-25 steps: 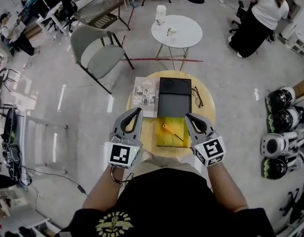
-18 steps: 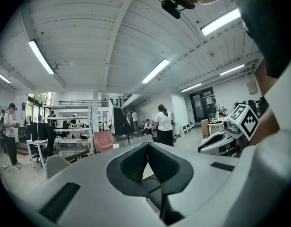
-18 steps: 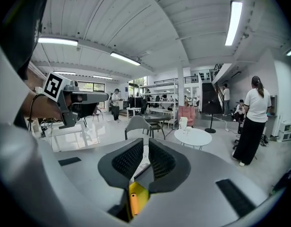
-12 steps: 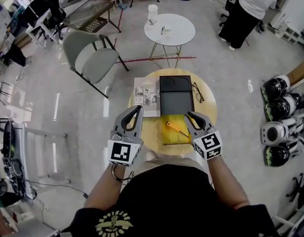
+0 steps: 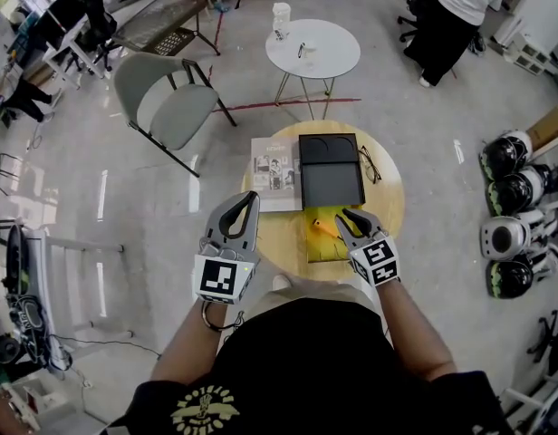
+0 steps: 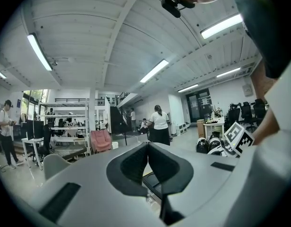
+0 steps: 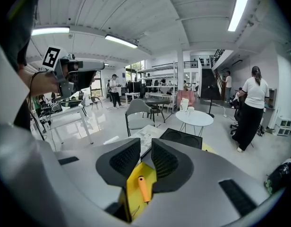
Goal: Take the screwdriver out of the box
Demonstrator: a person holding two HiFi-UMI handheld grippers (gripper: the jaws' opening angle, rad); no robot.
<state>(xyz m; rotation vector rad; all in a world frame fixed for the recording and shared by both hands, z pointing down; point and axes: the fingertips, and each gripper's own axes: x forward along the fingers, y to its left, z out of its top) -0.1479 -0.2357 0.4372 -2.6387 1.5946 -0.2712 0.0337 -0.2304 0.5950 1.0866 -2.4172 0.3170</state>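
Note:
An open box with a yellow lining (image 5: 308, 240) lies at the near edge of a round wooden table (image 5: 389, 208). The screwdriver (image 5: 322, 227), orange-handled, rests inside it. My right gripper (image 5: 349, 216) hangs low over the box's right part. In the right gripper view the right gripper (image 7: 146, 145) has its jaws opening, and the screwdriver (image 7: 143, 189) lies on the yellow lining (image 7: 132, 186) just below the gap, untouched. My left gripper (image 5: 248, 201) hovers left of the box. In the left gripper view the left gripper (image 6: 148, 145) is shut with nothing in it.
The black box lid (image 5: 331, 170) lies behind the yellow part, with a booklet (image 5: 272, 170) to its left and glasses (image 5: 371, 166) to its right. A grey chair (image 5: 166, 107) and a white round table (image 5: 312, 48) stand beyond. Helmets (image 5: 505, 234) line the floor on the right.
My right gripper has sunk toward the yellow box and its jaws have parted from shut. The left gripper has drifted slightly and stays shut.

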